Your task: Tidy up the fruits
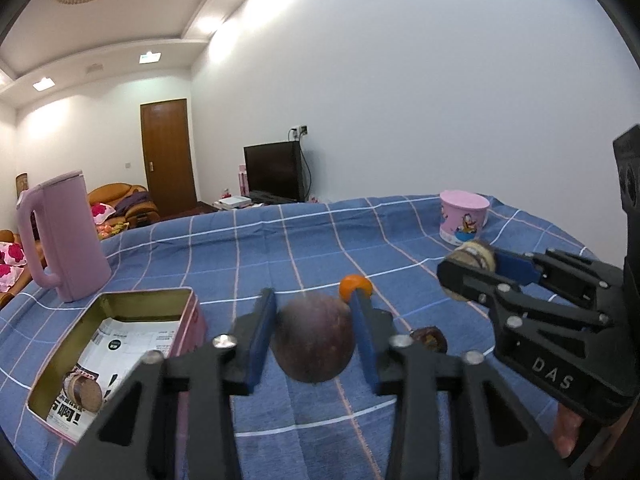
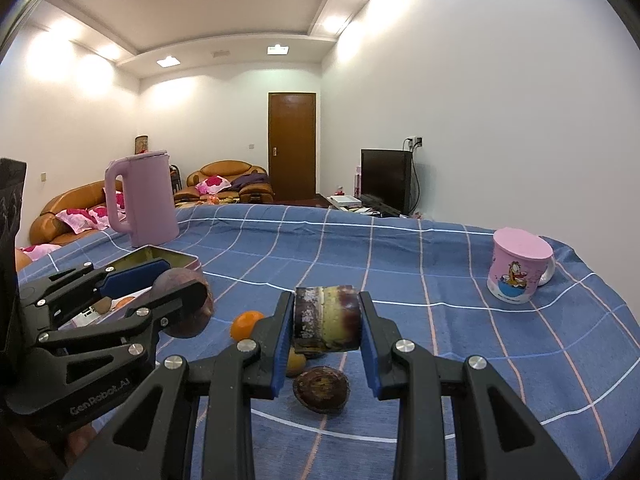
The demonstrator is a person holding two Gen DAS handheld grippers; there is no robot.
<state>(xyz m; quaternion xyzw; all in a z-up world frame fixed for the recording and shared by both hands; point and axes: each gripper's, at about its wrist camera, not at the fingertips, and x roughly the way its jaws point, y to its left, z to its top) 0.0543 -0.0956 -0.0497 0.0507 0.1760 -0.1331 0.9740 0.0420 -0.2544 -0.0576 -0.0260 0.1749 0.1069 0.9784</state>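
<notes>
The left gripper [image 1: 314,336] is clamping the round purple fruit [image 1: 314,340] above the worktop [image 1: 280,240] beside the tin [image 1: 120,344], while the right gripper [image 2: 326,320] is pinching a mottled fruit chunk [image 2: 326,322] that may be slipping out, being smooth and squat.

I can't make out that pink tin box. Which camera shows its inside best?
The left wrist view: the tin sits close, open top toward the camera, showing printed paper and a round brown item inside. In the right wrist view the left gripper hides most of it; only a corner of the rim shows.

small yellow fruit [image 2: 295,362] half hidden behind right hand-held gripper [image 2: 326,322], box label [image 1: 120,344] unreadable
</notes>
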